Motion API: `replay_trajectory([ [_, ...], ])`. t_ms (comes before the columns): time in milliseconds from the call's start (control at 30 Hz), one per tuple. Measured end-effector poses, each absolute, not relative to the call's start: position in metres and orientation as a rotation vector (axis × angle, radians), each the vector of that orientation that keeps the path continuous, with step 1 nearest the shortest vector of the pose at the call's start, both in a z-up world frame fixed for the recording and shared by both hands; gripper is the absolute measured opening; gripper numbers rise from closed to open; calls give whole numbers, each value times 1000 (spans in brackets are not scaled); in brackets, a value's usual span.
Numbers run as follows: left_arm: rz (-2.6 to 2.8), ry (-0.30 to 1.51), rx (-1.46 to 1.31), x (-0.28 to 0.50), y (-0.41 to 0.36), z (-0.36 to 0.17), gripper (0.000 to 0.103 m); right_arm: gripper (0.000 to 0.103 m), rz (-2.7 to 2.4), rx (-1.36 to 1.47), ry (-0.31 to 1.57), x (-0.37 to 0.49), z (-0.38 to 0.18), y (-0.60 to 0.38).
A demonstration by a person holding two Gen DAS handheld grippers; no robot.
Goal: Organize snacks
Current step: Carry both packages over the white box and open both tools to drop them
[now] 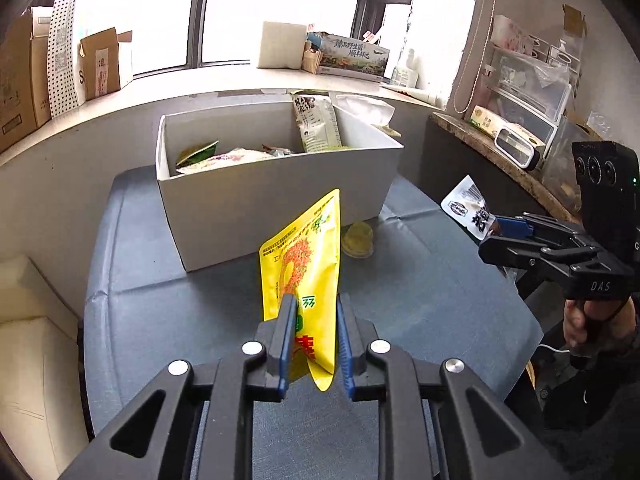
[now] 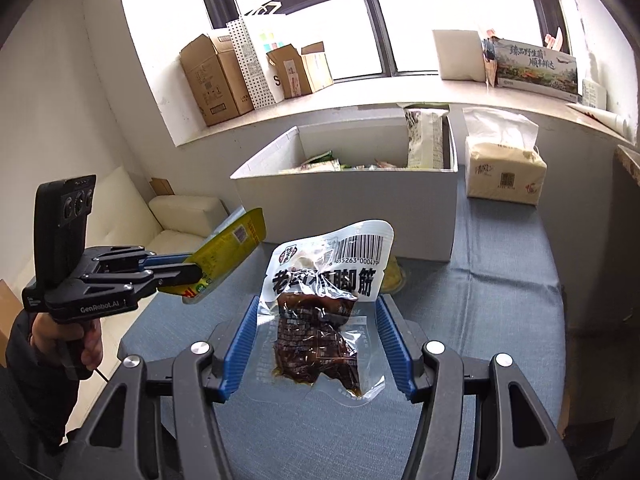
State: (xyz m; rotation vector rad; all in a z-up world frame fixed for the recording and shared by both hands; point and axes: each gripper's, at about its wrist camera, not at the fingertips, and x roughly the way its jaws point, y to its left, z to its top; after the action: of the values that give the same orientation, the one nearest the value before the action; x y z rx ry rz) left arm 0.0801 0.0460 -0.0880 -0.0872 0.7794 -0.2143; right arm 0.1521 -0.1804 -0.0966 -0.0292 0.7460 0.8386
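Note:
My left gripper (image 1: pixel 314 304) is shut on the lower edge of a yellow snack pouch (image 1: pixel 304 248), which stands upright above the blue table cover. From the right wrist view the same pouch (image 2: pixel 236 240) sticks out of the left gripper (image 2: pixel 194 274). My right gripper (image 2: pixel 318 314) is shut on a clear packet of dark brown meat snack (image 2: pixel 320 308), lifted off the table. The packet (image 1: pixel 466 204) shows at the right in the left wrist view. Ahead stands a white box (image 1: pixel 280 204) holding several snack bags. A small yellow jelly cup (image 1: pixel 357 240) lies in front of it.
A tissue pack (image 2: pixel 504 168) sits right of the white box (image 2: pixel 344 196). Cardboard boxes (image 2: pixel 212 76) line the windowsill behind. A cluttered shelf (image 1: pixel 520 92) stands at the right, a white sofa (image 2: pixel 180 216) at the left. A hand (image 2: pixel 60 336) grips the left handle.

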Motion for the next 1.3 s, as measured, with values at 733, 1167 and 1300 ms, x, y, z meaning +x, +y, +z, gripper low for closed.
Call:
replay_trajectory([
  [733,1,678,-69,254,88,0,21,63,723,-48,702,320,-40,-88],
  [1167,79,690,-42,278,81,-16,84,101,667,3,747,347,-58,-96],
  [1300,67,663,-38,269,77,-8,93,103,676,9,742,337,-55,-102],
])
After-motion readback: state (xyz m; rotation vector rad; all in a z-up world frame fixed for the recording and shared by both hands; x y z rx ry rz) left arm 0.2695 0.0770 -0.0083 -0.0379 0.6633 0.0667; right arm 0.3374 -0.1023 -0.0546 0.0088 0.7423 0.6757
